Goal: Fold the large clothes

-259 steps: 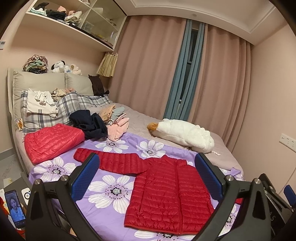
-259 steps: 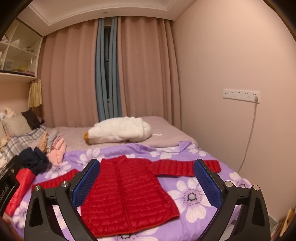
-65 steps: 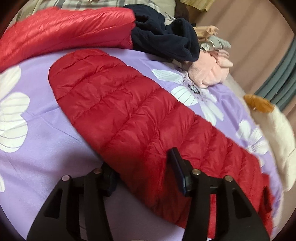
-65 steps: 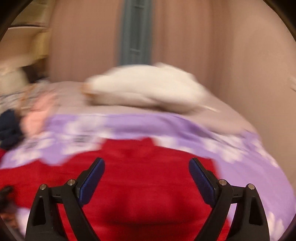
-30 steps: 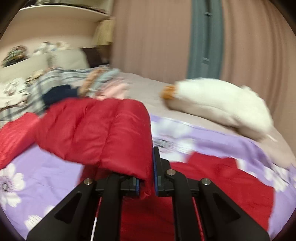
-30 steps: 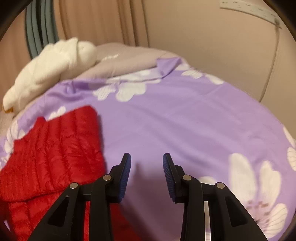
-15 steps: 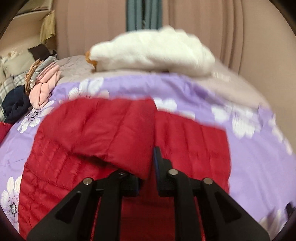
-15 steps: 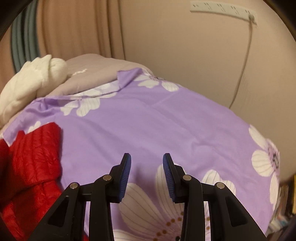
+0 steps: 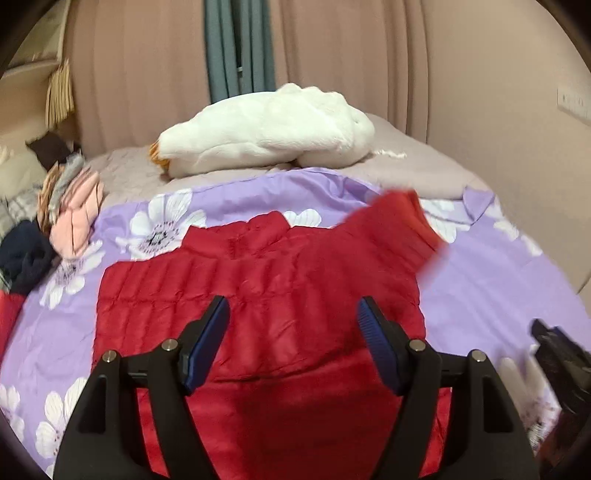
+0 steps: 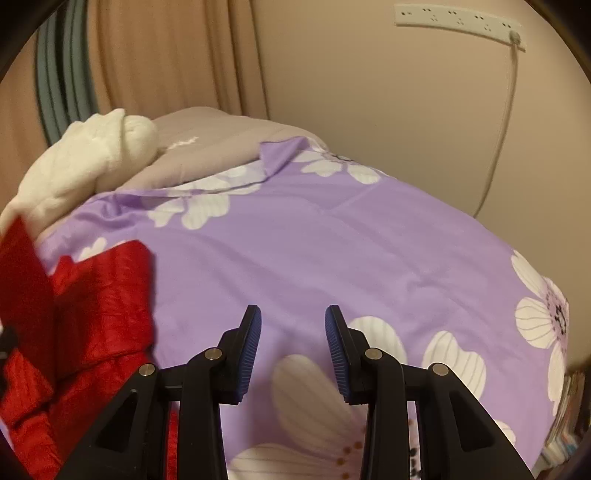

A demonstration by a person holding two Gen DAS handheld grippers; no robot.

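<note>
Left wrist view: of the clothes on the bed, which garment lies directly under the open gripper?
The red puffer jacket, spread flat on the purple floral sheet beneath the left gripper. The pink and navy clothes lie piled far left.

Right gripper (image 10: 292,347) hovers over the purple floral sheet (image 10: 332,240), blue pads part-open, nothing between them. Red puffer jacket (image 10: 96,306) bunched at left edge, beside the left finger, probably not touching. White plush (image 10: 85,162) on grey blanket (image 10: 214,136) behind. Power strip (image 10: 458,20) on wall, cord hanging down.
</note>
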